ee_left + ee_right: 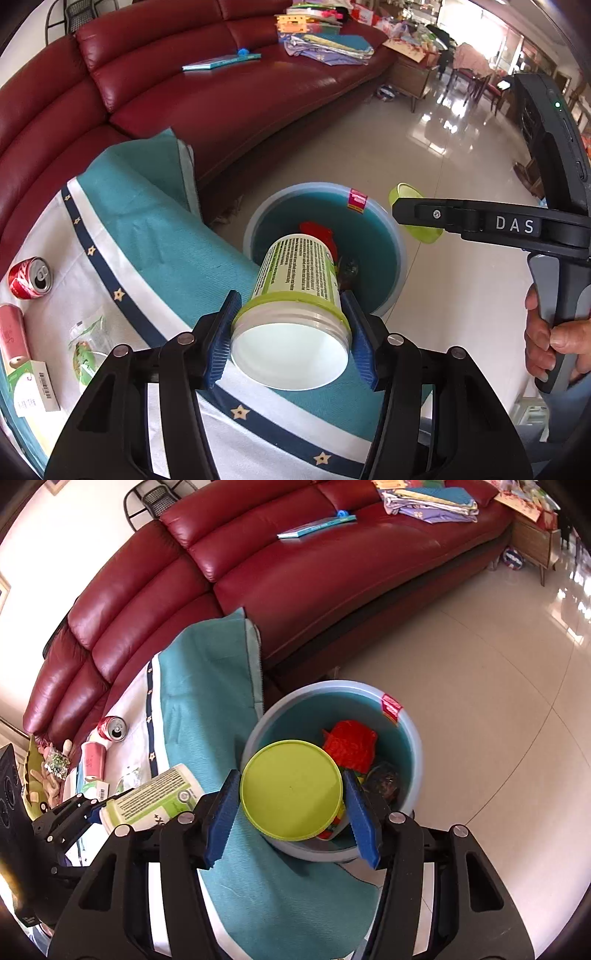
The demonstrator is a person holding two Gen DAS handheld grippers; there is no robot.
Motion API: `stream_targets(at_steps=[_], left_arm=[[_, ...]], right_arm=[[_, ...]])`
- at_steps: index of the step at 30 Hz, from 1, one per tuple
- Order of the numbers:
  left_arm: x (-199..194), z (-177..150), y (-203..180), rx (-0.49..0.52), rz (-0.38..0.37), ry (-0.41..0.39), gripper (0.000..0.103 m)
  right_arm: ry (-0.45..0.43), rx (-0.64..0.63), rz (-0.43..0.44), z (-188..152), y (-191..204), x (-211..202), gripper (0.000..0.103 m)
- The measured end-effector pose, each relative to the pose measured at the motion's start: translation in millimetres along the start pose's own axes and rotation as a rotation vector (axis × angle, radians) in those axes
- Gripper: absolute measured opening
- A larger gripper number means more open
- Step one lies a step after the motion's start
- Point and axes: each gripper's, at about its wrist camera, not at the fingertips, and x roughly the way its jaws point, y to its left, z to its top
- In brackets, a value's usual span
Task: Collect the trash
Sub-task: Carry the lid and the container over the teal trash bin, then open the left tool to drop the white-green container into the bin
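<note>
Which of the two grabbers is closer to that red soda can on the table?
The left. The left gripper, clamping the white tub, is over the table's edge nearer the red can. The right gripper, holding the green lid, is above the bin.

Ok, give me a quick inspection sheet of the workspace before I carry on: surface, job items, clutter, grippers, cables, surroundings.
Surface: table under a teal and white cloth with a navy star border.
Job's things: white jar, lid off, held on its side; green lid held flat above the blue bin; bin already holds red trash.
Clutter: red soda can, pink can, small carton, clear wrapper on the cloth.
Grippers: left gripper shut on the jar; right gripper shut on the lid.
Cables: nothing seen.
Surroundings: red leather sofa with a book and a fabric pile; glossy tile floor.
</note>
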Motion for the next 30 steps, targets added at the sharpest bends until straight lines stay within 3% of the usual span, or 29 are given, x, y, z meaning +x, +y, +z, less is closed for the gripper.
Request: stream_targets(at_steps=[13,24,30], left_arm=[[76,36,-29,0.007,-0.071,0.084,0.058],[75,29,-20,-0.023,-0.062,0.074,0.089],[70,24,-9,-0.046,-0.061,0.069,0.092]], right_arm=[[0.035,0.038,-0.050,14,-23,17,0.053],[0.061,0.028,-0.064,17,-19,31,0.053],[0.085,0.011,-0.075,18,-8,40,0.053]])
